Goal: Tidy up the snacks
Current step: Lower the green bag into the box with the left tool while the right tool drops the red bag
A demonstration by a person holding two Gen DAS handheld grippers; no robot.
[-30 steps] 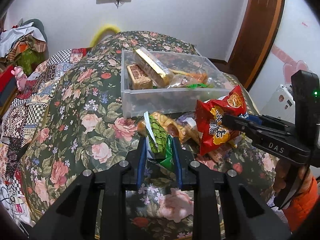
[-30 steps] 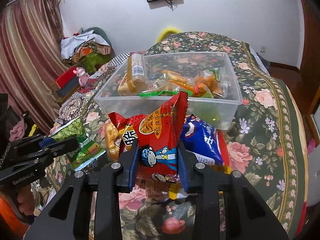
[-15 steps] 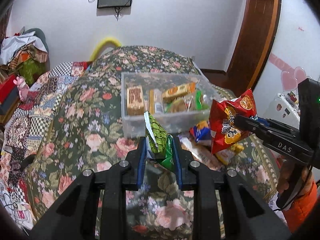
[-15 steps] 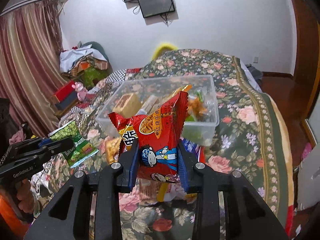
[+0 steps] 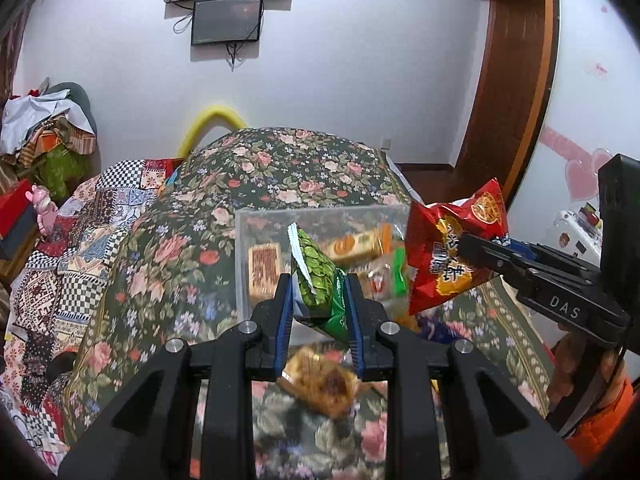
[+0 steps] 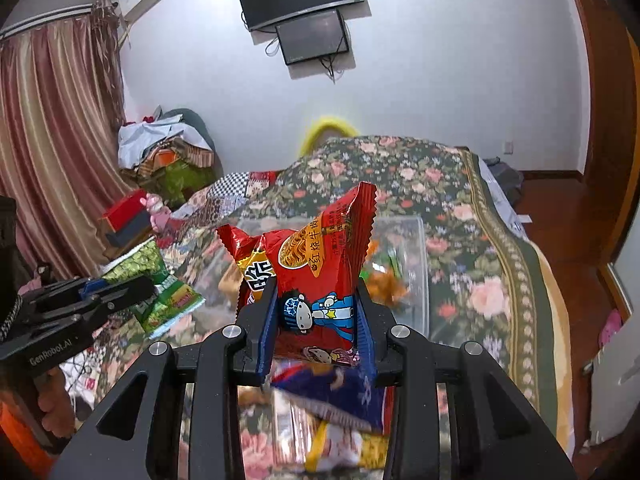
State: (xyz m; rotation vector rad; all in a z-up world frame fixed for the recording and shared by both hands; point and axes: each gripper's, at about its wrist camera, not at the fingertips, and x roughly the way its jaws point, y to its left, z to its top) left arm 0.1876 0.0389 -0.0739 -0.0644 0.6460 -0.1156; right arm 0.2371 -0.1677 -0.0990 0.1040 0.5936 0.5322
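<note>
Snacks are shown being sorted over a bed covered by a dark floral bedspread (image 5: 168, 264). Nearest in the left wrist view, the left gripper (image 5: 319, 312) is seen with its jaws pinched on a green snack packet (image 5: 316, 280), which is held upright and lifted clear of the bed. Just beneath it, a blurred golden-brown snack pack (image 5: 320, 380) is seen lying on the bedspread. To the right, the right gripper (image 5: 480, 254) is held level, its jaws clamped on a red snack bag (image 5: 448, 248) that hangs in the air near the right end of the bin.

In the right wrist view, the red snack bag (image 6: 316, 280) is gripped by its lower half between the blue-padded jaws of the right gripper (image 6: 316, 320), with its crimped top edge pointing up. Below it, a blue snack bag (image 6: 336, 396) and other blurred packets are seen on the bedspread (image 6: 472, 240). At the left, the left gripper (image 6: 120, 292) is shown with the green snack packet (image 6: 156, 288) nipped in its jaws.

Beyond both packets, a clear plastic bin (image 5: 256, 216) is set on the bed, already holding several wrapped snacks; in the right wrist view the clear plastic bin (image 6: 420, 264) is partly hidden behind the red bag. Farther off, two dark wall screens (image 5: 228, 0) are mounted on the white wall.
</note>
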